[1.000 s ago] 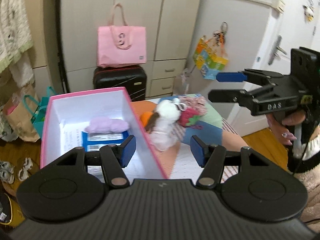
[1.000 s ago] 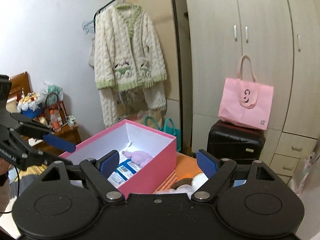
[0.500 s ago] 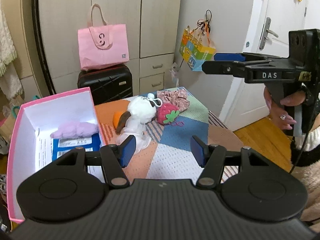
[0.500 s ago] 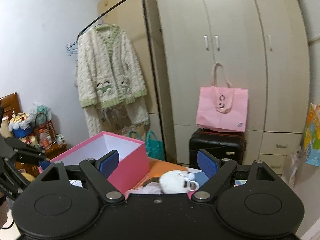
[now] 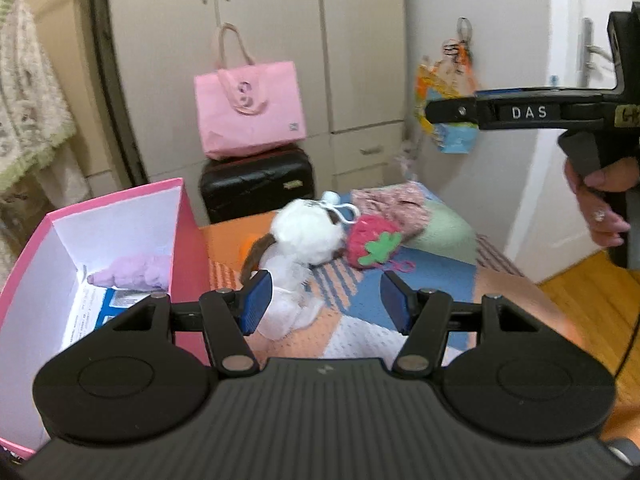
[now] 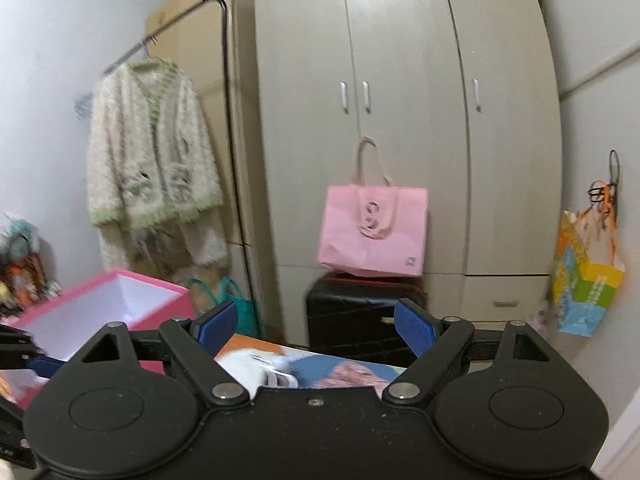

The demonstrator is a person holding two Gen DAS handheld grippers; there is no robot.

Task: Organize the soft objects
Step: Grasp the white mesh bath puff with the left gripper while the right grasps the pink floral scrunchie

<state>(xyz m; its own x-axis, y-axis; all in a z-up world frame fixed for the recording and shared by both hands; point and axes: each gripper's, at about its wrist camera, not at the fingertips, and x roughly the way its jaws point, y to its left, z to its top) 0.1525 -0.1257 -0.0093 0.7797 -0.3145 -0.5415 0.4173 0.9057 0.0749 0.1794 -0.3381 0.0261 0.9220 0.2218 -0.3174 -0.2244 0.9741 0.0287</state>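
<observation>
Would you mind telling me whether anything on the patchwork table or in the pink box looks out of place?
Nothing looks damaged or spilled. The white plush dog, red crocheted strawberry and pink floral fabric piece lie heaped together outside the open pink box, which already holds a lilac plush.

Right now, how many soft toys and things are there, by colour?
White: 1, the plush dog
Red: 1, the strawberry
Pink floral: 1, the scrunchie
Purple: 1, the fluffy thing inside the pink box
Orange: 1, partly hidden piece
Total: 5
</observation>
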